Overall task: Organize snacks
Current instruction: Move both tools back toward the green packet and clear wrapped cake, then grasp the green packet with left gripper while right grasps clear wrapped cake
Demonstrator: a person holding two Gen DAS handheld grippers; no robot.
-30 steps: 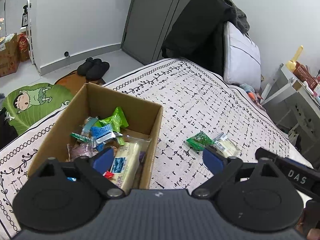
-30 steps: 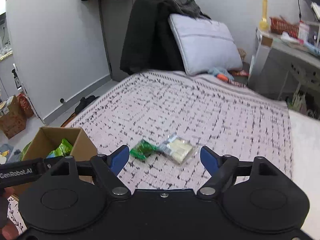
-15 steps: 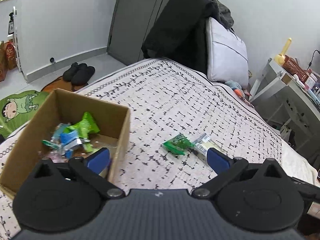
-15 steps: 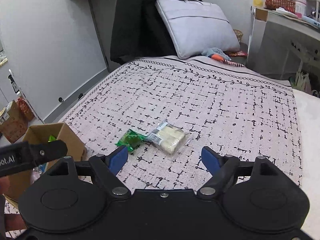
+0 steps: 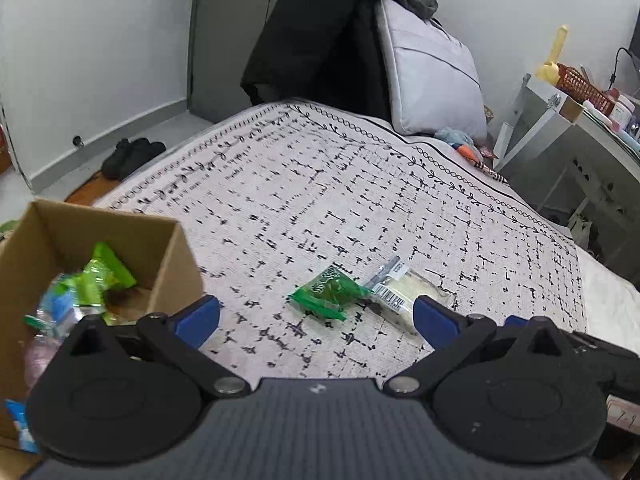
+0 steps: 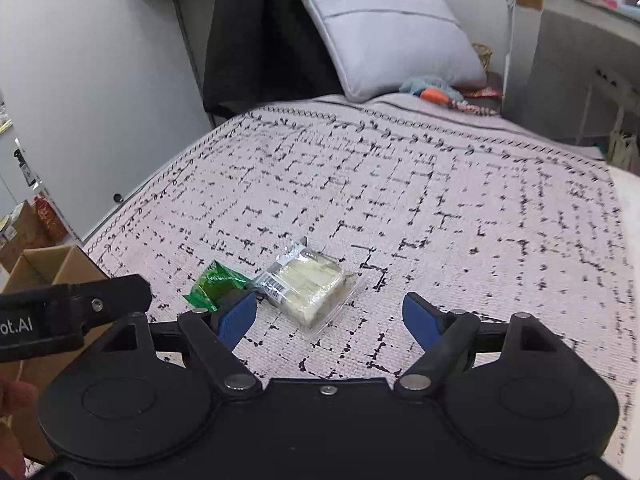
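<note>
Both grippers, left gripper (image 5: 316,316) and right gripper (image 6: 330,316), hang spread and empty over the bed (image 6: 440,200). Green packet (image 6: 216,282) and clear-wrapped snack (image 6: 308,284) lie touching, probably next for the box (image 5: 100,236).

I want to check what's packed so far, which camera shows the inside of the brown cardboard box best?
The left wrist view: the brown cardboard box shows its open interior with green and blue wrappers. The right wrist view catches only its top corner, partly behind the left gripper; no contents visible.
</note>
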